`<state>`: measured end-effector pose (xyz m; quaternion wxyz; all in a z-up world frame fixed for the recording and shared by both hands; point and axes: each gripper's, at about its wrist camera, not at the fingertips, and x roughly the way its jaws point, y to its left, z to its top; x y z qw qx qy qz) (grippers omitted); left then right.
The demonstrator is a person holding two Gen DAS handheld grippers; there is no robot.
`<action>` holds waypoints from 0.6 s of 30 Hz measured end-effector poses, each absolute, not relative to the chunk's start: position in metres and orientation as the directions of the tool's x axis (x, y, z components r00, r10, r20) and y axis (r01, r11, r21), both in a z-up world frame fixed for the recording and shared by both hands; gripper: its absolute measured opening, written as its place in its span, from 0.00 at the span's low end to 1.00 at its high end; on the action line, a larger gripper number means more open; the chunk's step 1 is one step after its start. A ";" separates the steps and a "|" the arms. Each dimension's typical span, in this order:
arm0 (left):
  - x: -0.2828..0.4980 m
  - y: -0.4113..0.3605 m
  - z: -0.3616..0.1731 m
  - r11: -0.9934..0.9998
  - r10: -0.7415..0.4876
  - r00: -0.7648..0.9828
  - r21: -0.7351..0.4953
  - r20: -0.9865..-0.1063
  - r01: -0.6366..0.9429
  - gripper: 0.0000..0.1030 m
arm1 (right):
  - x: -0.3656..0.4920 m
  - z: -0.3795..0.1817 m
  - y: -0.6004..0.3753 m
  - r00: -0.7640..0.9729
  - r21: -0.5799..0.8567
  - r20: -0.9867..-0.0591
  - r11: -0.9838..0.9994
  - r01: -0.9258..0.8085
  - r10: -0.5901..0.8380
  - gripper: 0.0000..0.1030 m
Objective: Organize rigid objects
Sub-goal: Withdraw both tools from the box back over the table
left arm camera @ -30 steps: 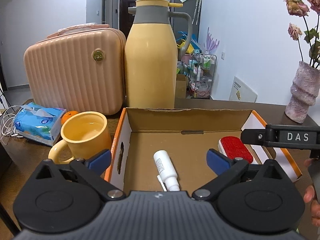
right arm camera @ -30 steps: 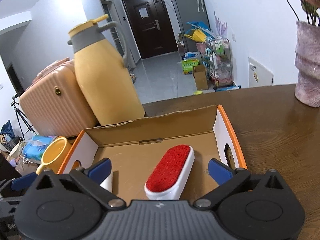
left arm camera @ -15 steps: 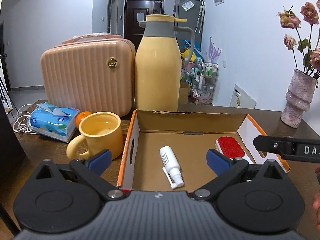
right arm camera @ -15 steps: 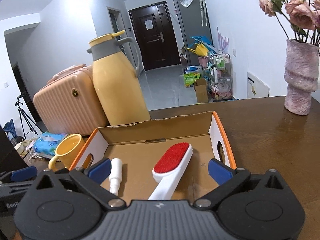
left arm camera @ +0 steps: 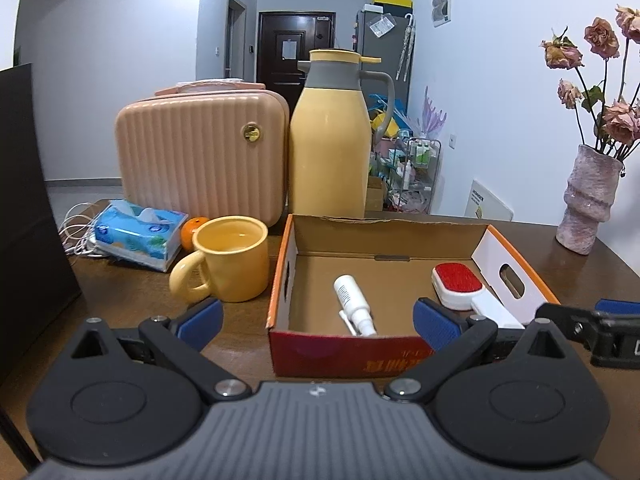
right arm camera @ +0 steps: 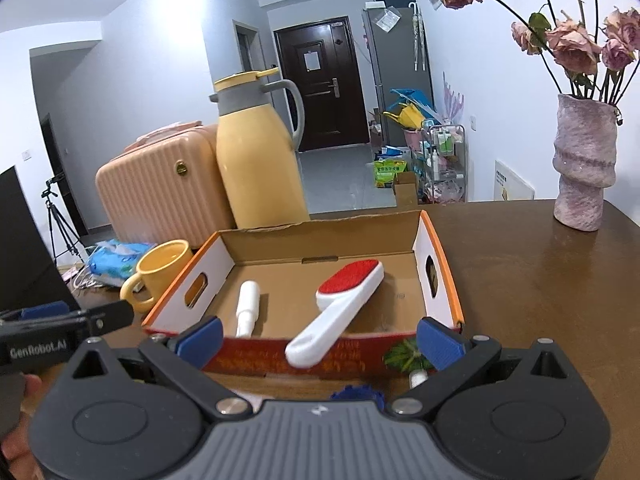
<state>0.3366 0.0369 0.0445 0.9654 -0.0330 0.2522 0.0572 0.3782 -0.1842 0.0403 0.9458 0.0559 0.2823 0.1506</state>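
Note:
An open cardboard box (left arm camera: 380, 236) (right arm camera: 320, 232) with orange rims sits on the brown table. Inside lie a white spray bottle (left arm camera: 354, 304) (right arm camera: 247, 307) and a white lint brush with a red pad (left arm camera: 458, 282) (right arm camera: 344, 300), its handle resting over the box's near wall. My left gripper (left arm camera: 316, 322) is open and empty, just short of the box's near wall. My right gripper (right arm camera: 320, 340) is open and empty, at the box's near right side. Each gripper shows at the edge of the other's view.
A yellow mug (left arm camera: 230, 262) stands left of the box, with a tissue pack (left arm camera: 136, 234) and an orange (left arm camera: 192, 230) behind it. A pink case (left arm camera: 200, 160) and yellow thermos (left arm camera: 330, 148) stand at the back. A pink vase (left arm camera: 592, 200) stands far right.
Both grippers have pulled back from over the box toward the near side. The box's near wall now shows. The bottle and brush lie still in the box.

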 end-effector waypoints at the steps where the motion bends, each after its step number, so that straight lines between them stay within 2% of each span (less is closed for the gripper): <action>1: 0.332 0.037 0.044 0.991 0.094 0.868 -0.036 -0.488 -0.127 1.00 | 0.373 0.039 -0.184 0.797 0.188 -0.514 0.948 -0.257 0.318 1.00; 18: 0.262 0.036 0.030 0.994 0.075 0.891 -0.034 -0.448 -0.100 1.00 | 0.295 0.013 -0.191 0.809 0.134 -0.489 0.944 -0.300 0.326 1.00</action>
